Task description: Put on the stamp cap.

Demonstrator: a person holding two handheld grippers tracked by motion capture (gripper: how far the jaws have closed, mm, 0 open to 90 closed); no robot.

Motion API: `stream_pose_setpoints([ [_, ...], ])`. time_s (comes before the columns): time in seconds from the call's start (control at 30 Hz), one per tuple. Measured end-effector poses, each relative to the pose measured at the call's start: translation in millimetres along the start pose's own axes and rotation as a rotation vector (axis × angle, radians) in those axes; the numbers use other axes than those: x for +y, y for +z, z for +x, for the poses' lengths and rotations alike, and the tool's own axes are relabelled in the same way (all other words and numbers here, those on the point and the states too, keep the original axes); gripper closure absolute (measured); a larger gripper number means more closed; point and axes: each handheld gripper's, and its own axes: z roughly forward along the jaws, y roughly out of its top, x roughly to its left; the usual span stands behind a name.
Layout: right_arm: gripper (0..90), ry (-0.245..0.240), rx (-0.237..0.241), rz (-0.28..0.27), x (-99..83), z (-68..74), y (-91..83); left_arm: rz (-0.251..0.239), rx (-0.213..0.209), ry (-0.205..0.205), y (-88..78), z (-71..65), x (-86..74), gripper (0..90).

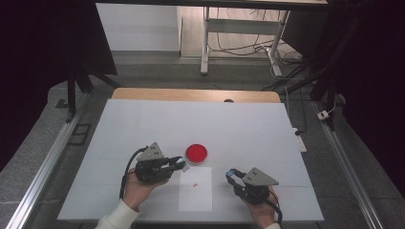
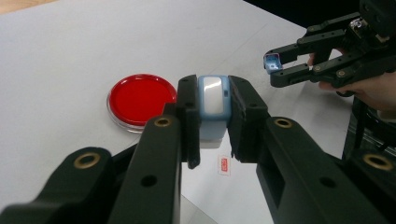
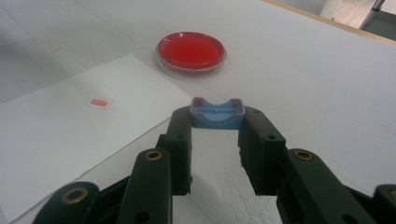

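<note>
Two grippers: we are pinching light, rigid blue stamp body in left gripper; right gripper clamping small blue cap at tips. Red ink dish sitting at twelve o'clock of paper sheet.

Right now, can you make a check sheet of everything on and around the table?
Surface: white table, flat.
Job's things: white paper sheet with a small red stamp mark; red round dish beyond the sheet.
Clutter: nothing seen.
Grippers: left tool shut on a pale blue stamp body; right tool shut on a small blue cap.
Cables: black lead trails from left tool; cords on floor.
Surroundings: metal desk frame, dark curtains.
</note>
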Motion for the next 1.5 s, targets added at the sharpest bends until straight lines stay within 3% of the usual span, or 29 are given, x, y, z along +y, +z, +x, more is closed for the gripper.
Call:
stream_pose_setpoints([
  [0.43, 65.1, -0.031, 0.018, -0.014, 9.6, 21.1, 17.3, 0.0, -0.011, 0.003, 2.1, -0.9, 0.7, 75.6],
  [0.7, 65.0, -0.057, 0.052, -0.021, 18.1, 37.1, 35.0, -0.002, -0.016, 0.006, 2.3, -3.3, 1.7, 75.6],
  [1.5, 65.0, -0.094, 0.063, -0.034, 30.3, 60.7, 53.6, -0.026, -0.018, 0.001, 5.4, -8.5, 4.0, 75.6],
])
